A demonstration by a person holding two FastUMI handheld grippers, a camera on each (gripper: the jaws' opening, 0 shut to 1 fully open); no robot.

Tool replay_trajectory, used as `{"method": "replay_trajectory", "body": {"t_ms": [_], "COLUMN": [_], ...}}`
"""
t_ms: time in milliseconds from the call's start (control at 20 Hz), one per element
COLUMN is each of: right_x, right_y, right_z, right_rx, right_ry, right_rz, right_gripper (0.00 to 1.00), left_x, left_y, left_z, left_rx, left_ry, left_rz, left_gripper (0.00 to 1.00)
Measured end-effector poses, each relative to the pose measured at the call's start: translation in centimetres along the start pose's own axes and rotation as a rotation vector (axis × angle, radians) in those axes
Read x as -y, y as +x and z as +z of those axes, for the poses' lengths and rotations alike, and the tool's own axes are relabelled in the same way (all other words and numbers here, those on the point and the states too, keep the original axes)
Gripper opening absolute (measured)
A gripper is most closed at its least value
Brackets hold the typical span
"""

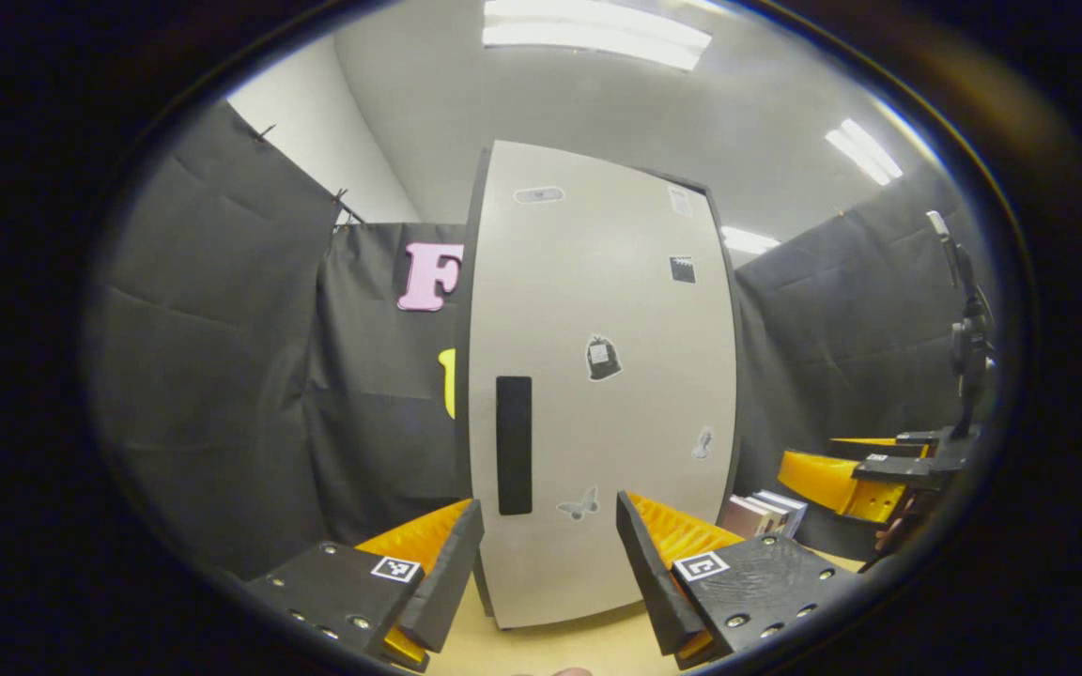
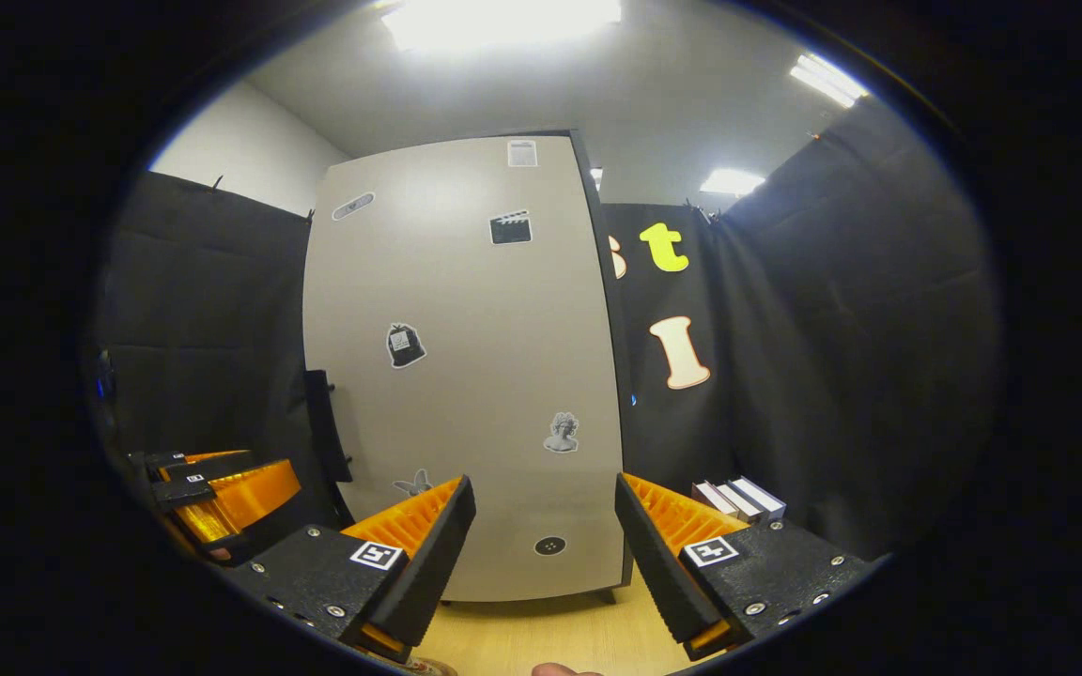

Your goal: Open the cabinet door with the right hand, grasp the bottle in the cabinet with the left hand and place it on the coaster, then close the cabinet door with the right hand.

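A tall pale cabinet [image 1: 597, 376] stands on the wooden table with its door [image 2: 466, 376] closed and stickers on the front. A black vertical handle [image 1: 514, 445] sits near the door's left edge; from the side it is the handle [image 2: 327, 427]. My left gripper [image 1: 548, 563] is open, facing the door just right of the handle. My right gripper [image 2: 544, 549] is open in front of the door's lower right part. The right gripper [image 1: 865, 474] also appears at the far right in the left gripper view, and the left gripper [image 2: 222, 498] at lower left in the right gripper view.
A few small boxes [image 1: 766, 514] stand to the right of the cabinet, seen again as boxes [image 2: 738, 499]. A black stand with a mounted device [image 1: 966, 347] rises at the far right. Black cloth walls enclose the booth. The wooden table top [image 2: 550, 634] runs in front of the cabinet.
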State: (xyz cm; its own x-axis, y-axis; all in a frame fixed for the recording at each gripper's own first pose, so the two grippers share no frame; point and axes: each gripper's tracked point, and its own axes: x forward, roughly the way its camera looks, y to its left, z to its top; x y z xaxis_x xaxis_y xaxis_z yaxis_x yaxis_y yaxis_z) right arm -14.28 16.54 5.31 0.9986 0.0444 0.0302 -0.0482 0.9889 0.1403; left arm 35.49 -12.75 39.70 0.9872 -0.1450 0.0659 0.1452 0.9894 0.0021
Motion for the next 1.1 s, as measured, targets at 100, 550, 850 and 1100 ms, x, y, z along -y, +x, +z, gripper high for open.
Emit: {"method": "replay_trajectory", "body": {"t_ms": [100,550,850,1100], "right_x": [0.1,0.3,0.3,0.2], "right_y": [0.1,0.9,2.5,3.8], "right_z": [-0.1,-0.7,-0.8,-0.5], "right_rx": [-0.004,-0.019,-0.021,-0.012], "right_ry": [-0.002,-0.002,-0.005,0.001], "right_rz": [-0.004,-0.006,-0.004,-0.002], "right_gripper": [0.93,0.93,0.93,0.93], "left_x": [0.1,0.4,0.1,-0.1], "left_y": [0.2,1.1,2.9,4.4], "left_z": [0.1,-0.3,-0.8,-1.4], "left_rx": [0.002,-0.005,-0.008,-0.012], "left_ry": [-0.001,-0.014,-0.008,-0.014], "left_rz": [-0.004,-0.01,-0.006,-0.01], "left_gripper": [0.82,0.87,0.82,0.82]}}
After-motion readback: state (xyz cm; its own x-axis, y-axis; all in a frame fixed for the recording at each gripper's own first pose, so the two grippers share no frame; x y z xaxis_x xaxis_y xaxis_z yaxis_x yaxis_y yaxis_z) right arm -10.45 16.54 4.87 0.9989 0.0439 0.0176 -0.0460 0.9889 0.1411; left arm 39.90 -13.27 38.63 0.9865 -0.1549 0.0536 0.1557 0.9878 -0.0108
